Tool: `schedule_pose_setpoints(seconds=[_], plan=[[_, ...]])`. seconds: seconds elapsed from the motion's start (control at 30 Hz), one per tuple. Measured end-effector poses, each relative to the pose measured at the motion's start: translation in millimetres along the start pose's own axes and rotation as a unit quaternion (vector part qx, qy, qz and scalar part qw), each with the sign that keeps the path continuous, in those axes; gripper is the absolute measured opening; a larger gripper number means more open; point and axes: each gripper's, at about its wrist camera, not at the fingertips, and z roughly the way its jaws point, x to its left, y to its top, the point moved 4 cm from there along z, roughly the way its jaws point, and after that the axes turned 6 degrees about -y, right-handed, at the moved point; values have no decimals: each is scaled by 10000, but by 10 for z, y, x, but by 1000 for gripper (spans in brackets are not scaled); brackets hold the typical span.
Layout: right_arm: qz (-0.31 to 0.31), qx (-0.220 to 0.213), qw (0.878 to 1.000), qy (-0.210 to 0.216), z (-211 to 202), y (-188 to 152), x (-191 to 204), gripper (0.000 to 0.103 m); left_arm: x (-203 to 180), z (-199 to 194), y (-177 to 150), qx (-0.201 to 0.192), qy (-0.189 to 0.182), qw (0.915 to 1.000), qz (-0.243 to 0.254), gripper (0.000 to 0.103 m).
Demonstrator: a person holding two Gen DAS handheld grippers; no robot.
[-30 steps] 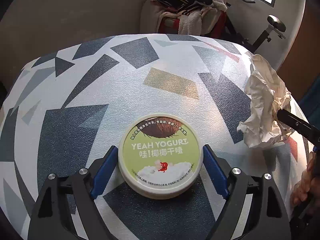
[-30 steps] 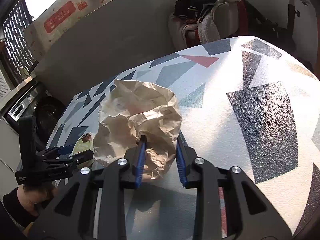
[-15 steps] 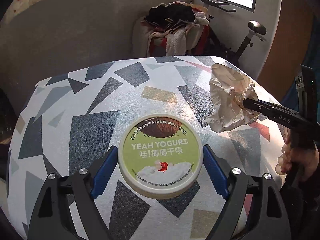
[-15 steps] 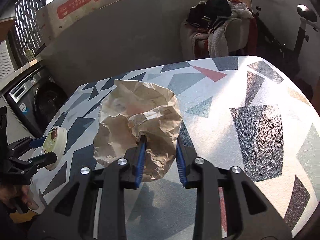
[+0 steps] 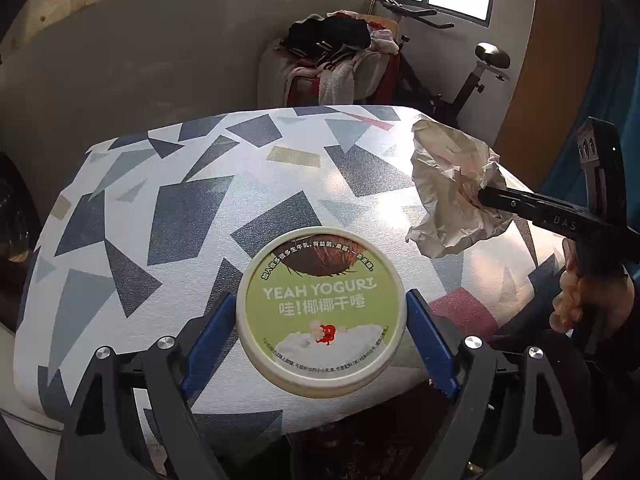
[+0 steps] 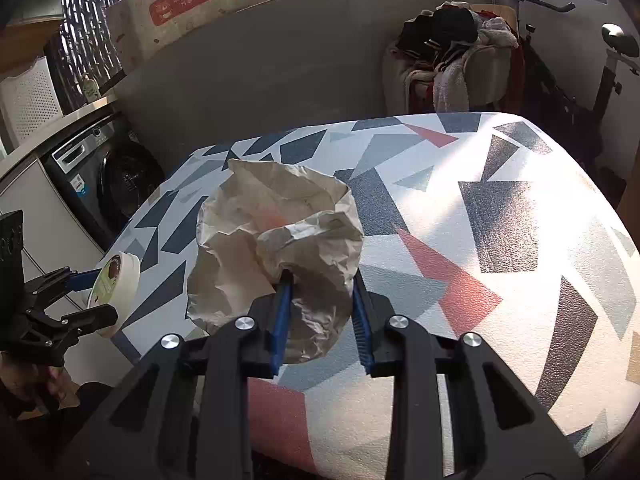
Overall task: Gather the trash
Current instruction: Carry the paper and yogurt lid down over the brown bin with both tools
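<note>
Tabletop lying open btwn grippers, clothes-piled chair & exercise bike crowding far edge, washer blocking left.

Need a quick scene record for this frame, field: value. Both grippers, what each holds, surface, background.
left gripper: shut on yogurt tub, blue pads on either side of it, green lid facing the camera
right gripper: shut on crumpled paper bag, open mouth pointing away from the camera
height: both items appear lifted off the table
surface: white cover with grey, navy and red geometric patches
background: washing machine, exercise bike, chair piled with clothes
bin: none in view
</note>
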Motion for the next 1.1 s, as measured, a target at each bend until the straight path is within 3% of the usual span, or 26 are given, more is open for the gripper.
schedule_pose_setpoints(seconds=[0.3, 0.7, 0.8, 1.1], plan=[[-133, -8, 9998, 144, -338, -345, 226, 31, -257, -256, -486, 63, -66, 9998, 193, 83], [-121, -19, 9998, 180, -520, -584, 310, 31, -562, -282, -997, 326, -484, 9981, 206, 83], [-121, 0, 9998, 182, -533, -623, 312, 31, -592, -258, -1071, 455, -580, 9971, 185, 93], [-609, 302, 9967, 441, -488, -920, 496, 31, -199, -608, -970, -53, -273, 9992, -292, 95]])
